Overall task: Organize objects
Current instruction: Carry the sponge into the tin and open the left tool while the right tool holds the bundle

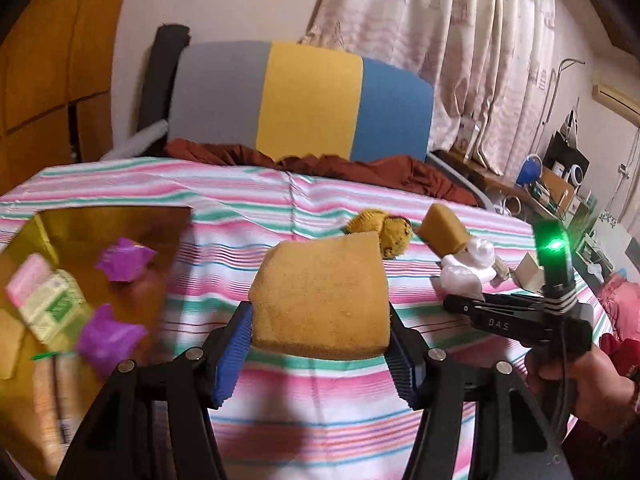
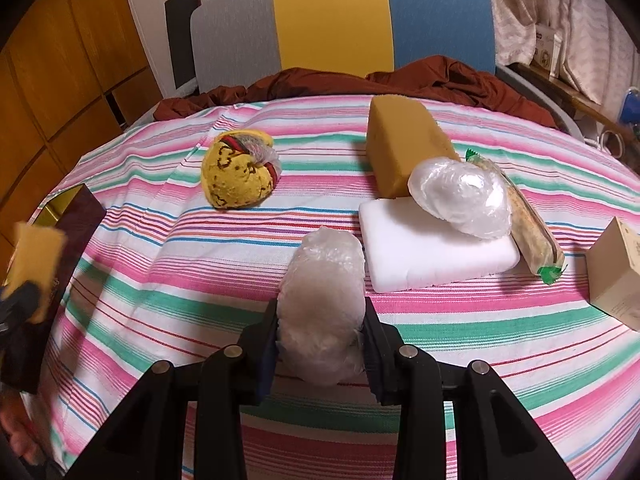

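My left gripper (image 1: 320,336) is shut on a yellow sponge (image 1: 320,300) and holds it above the striped tablecloth (image 1: 320,400), to the right of an open box (image 1: 116,220). The box holds purple wrapped items (image 1: 124,260) and a pink and green packet (image 1: 44,296). My right gripper (image 2: 320,340) is shut on a clear plastic-wrapped bundle (image 2: 324,304) just above the cloth (image 2: 180,280). Ahead of it lie a second sponge (image 2: 404,148), a white foam block (image 2: 424,248), another plastic bundle (image 2: 460,200), a yellow patterned pouch (image 2: 236,176) and a long wrapped stick (image 2: 528,224).
A grey, yellow and blue chair back (image 2: 340,20) with a rust-red cloth (image 2: 420,76) stands behind the table. A beige carton (image 2: 616,276) sits at the right edge. Wooden cabinets (image 2: 60,80) are at left. The dark box wall (image 2: 76,232) shows at left in the right wrist view.
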The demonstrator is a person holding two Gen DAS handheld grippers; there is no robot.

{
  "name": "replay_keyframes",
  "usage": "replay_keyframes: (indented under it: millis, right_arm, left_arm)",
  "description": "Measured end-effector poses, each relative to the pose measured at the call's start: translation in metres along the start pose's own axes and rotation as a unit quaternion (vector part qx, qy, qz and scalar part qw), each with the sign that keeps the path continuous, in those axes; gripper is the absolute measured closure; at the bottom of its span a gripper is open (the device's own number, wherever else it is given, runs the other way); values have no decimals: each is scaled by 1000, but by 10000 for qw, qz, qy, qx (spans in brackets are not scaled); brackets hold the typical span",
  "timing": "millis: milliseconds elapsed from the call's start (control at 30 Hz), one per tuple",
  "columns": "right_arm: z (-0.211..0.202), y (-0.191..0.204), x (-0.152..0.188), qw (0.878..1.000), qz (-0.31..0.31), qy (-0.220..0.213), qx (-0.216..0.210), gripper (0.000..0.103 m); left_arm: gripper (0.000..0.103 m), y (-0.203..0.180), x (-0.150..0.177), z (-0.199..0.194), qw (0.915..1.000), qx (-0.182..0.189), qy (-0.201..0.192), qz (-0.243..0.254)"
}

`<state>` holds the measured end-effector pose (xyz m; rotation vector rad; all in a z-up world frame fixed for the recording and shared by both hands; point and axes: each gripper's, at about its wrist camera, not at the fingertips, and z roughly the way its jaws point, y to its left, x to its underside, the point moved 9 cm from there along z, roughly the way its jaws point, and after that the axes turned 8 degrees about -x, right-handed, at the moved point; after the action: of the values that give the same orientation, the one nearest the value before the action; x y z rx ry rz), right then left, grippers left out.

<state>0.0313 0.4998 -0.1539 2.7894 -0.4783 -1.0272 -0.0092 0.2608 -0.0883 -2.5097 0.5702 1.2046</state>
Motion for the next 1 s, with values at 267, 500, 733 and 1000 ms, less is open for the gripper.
replay_keyframes:
  millis: [267,500,733,1000]
  right_arm:
    - [-1,1,0,10000,-53,-45,60,66]
    - [0,2,0,9999,-96,-55,116,66]
    - [0,2,1,9998,-126,-73,152,66]
    - [1,3,1,9996,-178,-131,192,65]
  left_arm:
    - [40,71,-7,-36,9980,-484,-212,-355]
    - [40,141,-3,-33,9932,-712,125,-915]
    - [40,187,-31,16,9871,-1131,647,-935]
    - [40,231,-34,77,9722,-1326,1318,-1414]
